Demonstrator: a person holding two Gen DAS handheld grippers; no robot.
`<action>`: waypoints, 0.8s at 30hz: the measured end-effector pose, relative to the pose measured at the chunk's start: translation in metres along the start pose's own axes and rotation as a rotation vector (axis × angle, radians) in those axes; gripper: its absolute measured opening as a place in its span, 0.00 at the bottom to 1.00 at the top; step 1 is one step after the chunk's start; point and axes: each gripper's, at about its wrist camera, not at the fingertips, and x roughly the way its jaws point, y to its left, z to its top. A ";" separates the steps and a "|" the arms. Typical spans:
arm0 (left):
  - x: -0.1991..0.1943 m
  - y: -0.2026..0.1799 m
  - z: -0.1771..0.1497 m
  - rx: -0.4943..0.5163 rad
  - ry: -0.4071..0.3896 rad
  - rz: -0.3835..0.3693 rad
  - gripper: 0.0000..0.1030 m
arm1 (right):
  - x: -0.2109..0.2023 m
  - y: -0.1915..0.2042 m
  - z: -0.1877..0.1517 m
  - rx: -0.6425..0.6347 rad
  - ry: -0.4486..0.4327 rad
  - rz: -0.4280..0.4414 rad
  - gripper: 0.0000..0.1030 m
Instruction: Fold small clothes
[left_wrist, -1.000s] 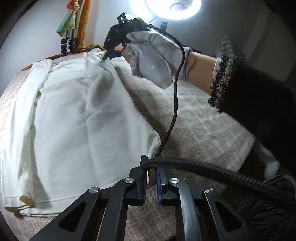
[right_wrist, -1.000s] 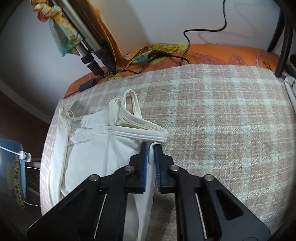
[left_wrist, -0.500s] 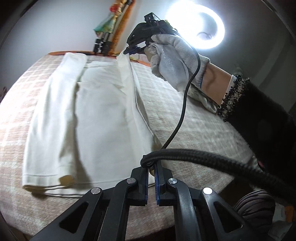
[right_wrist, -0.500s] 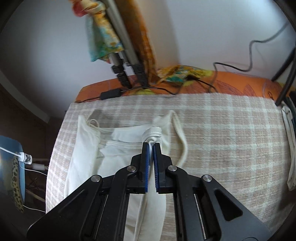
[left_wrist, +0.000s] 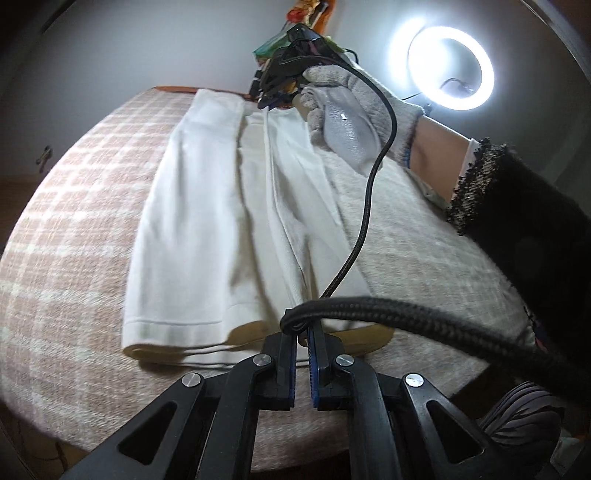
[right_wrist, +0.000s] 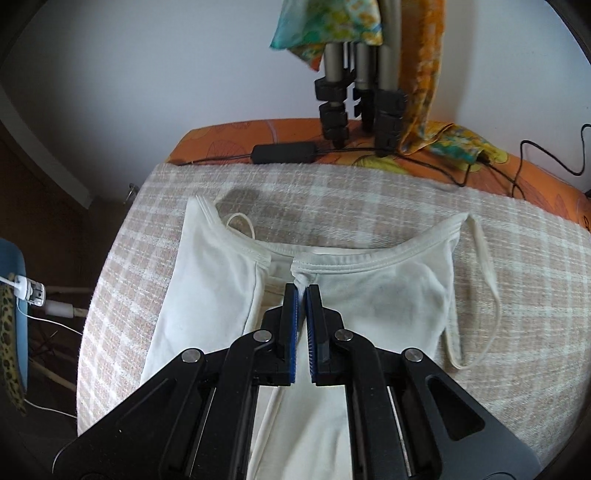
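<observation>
A white strappy top (left_wrist: 207, 206) lies lengthwise on the checked table cover (left_wrist: 74, 221), its left side folded in. My left gripper (left_wrist: 303, 334) is shut on the top's hem near the front edge. My right gripper (right_wrist: 302, 291) is shut on the top's neckline edge (right_wrist: 301, 278) and holds that side over toward the middle. In the left wrist view the right gripper (left_wrist: 269, 99) shows at the far end in a gloved hand. A loose strap (right_wrist: 487, 273) trails to the right.
A ring light (left_wrist: 450, 68) glares at the right. Tripod legs (right_wrist: 354, 92), a black power box (right_wrist: 284, 152) and cables sit on the orange cloth (right_wrist: 229, 136) at the far edge. A braided cable (left_wrist: 406, 314) crosses over my left gripper.
Both grippers have carried the top's right side up and over to the left, toward the middle. The fold now lies along the garment's centre line.
</observation>
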 end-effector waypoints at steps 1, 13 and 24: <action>0.000 0.002 -0.002 0.004 0.009 0.016 0.02 | 0.002 0.001 0.000 -0.002 0.004 0.007 0.06; -0.029 0.002 -0.020 0.136 -0.006 0.144 0.38 | -0.079 -0.020 -0.015 0.039 -0.069 0.137 0.42; -0.060 0.028 -0.018 0.214 -0.059 0.275 0.46 | -0.191 -0.048 -0.159 0.088 -0.068 0.204 0.42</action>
